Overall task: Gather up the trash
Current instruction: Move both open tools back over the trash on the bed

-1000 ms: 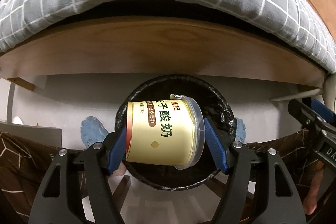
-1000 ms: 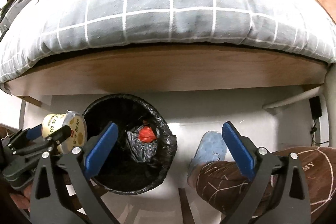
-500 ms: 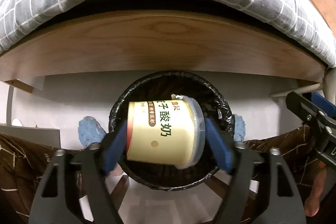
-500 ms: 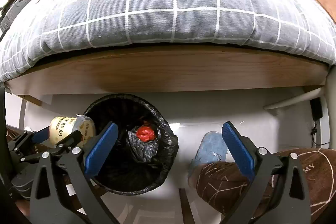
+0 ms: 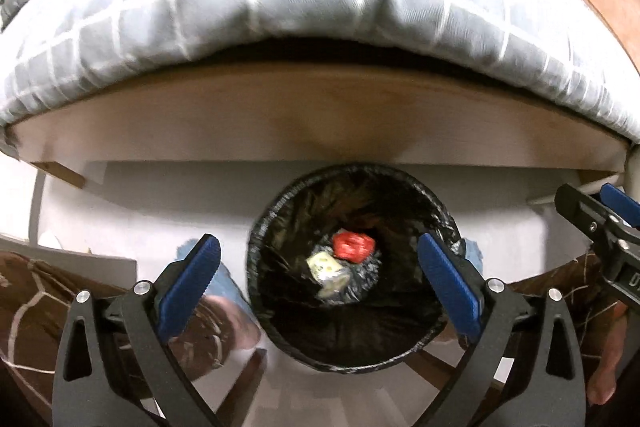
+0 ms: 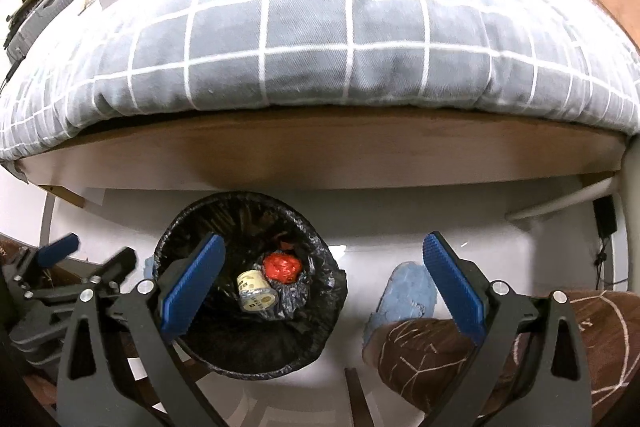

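**Yogurt cup down in the bin**

Yogurt cup (image 6: 256,291) lying on its side at the bottom of the black-lined trash bin (image 5: 434,207), just beside a red crumpled wrapper (image 5: 353,246). Probably light, thin-walled, easily crushed; best gripped across the body, gently. Left claw (image 5: 318,285) above the bin, opening wide, nothing between the pads. Right claw (image 6: 324,285) spread wide, empty. Bed behind with checked duvet (image 6: 320,39).

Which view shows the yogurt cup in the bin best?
The right wrist view: the cup lies sharp beside the red wad, label visible. In the left wrist view it is blurred and paler.
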### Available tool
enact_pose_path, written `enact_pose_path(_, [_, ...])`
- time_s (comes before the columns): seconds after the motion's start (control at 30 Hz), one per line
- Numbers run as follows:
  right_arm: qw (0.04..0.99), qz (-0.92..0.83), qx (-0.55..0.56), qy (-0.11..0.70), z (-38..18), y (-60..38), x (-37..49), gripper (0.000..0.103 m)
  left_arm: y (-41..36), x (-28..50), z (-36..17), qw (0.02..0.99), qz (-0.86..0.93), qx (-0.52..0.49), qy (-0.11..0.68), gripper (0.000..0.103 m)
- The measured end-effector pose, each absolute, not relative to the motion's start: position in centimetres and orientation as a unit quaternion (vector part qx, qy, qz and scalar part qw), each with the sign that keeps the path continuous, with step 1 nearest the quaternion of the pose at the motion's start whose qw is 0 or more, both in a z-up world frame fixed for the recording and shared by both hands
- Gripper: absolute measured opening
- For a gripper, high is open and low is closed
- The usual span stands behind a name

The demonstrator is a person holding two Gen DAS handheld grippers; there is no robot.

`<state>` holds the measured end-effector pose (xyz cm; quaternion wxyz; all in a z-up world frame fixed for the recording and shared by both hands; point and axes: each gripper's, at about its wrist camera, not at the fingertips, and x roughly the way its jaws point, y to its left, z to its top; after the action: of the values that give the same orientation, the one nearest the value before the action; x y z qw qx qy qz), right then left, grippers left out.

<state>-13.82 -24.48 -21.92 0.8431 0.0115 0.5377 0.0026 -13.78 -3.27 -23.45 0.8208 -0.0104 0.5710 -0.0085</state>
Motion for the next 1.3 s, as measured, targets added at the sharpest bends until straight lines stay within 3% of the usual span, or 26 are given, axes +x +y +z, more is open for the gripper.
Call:
enact_pose_path(0.77, [0.893,0.019,0.005,0.450,-10.1,-22.7,-12.5,0.095,1.0,-13.7,-11.6,0.869,0.007,-0.026,0.495,0.097])
enact_pose_path(1.3, [0.898,0.029,0.002,0.439,-7.5,-21.4,-2.9,0.095,2.7,-3.0,-7.4,0.876,0.030,-0.057,0.477,0.097])
